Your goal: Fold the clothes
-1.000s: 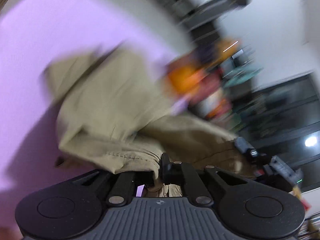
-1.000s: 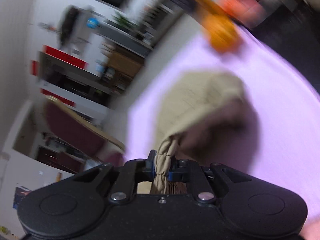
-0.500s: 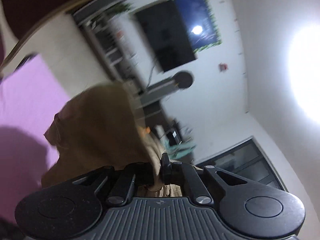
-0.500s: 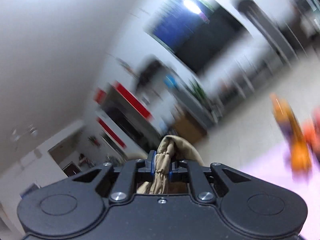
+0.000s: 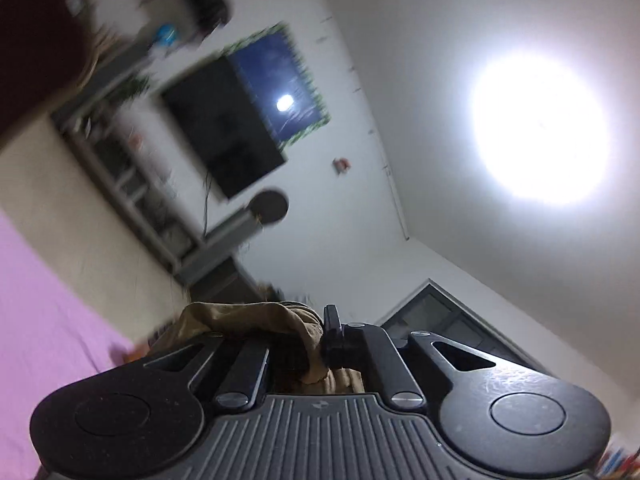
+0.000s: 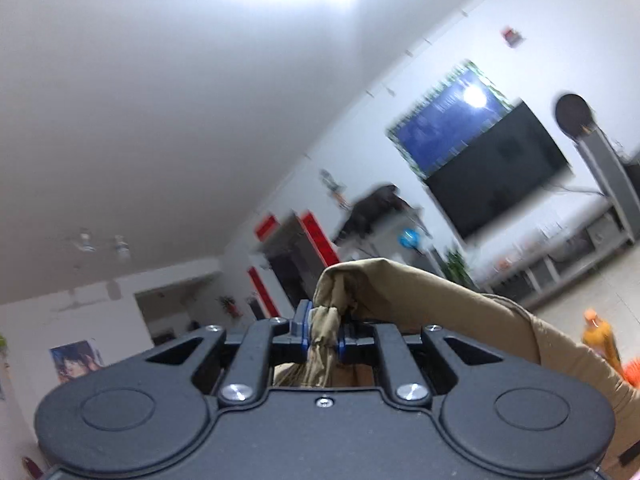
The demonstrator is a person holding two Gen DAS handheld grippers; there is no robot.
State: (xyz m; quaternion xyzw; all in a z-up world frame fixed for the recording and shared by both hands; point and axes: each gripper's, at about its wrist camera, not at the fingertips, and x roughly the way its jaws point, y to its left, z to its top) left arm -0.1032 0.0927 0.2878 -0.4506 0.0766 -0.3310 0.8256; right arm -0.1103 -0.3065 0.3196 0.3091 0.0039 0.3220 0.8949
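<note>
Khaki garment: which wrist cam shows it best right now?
Right wrist. The khaki garment is sharp there, bunched in the right gripper and draping off to the right. The left wrist view shows only a small dim fold pinched in the left gripper.

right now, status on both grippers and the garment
Left gripper shut on khaki garment. Right gripper shut on a bunched fold. Both views aim above the pink surface. Nothing in the way.
</note>
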